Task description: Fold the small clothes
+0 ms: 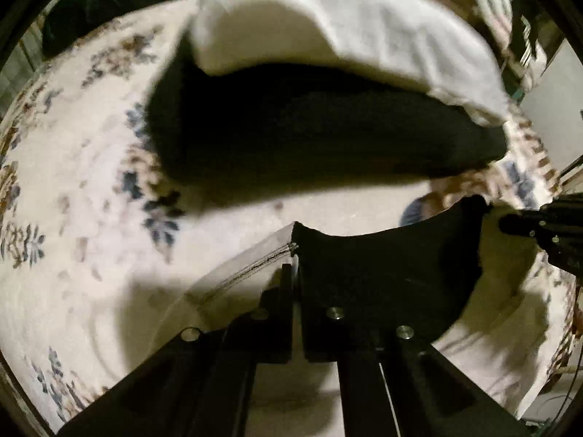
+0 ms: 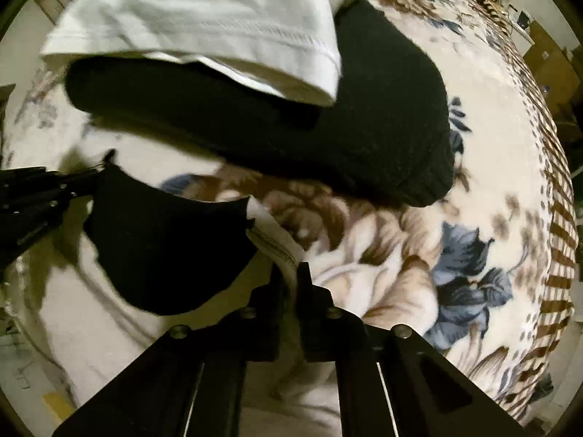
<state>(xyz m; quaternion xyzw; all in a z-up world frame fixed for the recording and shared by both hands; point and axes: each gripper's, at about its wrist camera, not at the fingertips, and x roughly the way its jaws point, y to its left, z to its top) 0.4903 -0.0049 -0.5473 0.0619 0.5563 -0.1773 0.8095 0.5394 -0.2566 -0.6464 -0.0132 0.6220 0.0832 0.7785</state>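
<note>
The left tool is clamped on one corner of a small black garment, and the right tool is clamped on the opposite corner, where a pale stitched edge shows. The garment hangs stretched between them above the floral blanket, its long axis running side to side from tool to tool. Beyond it lies a black folded garment with a white garment on top.
</note>
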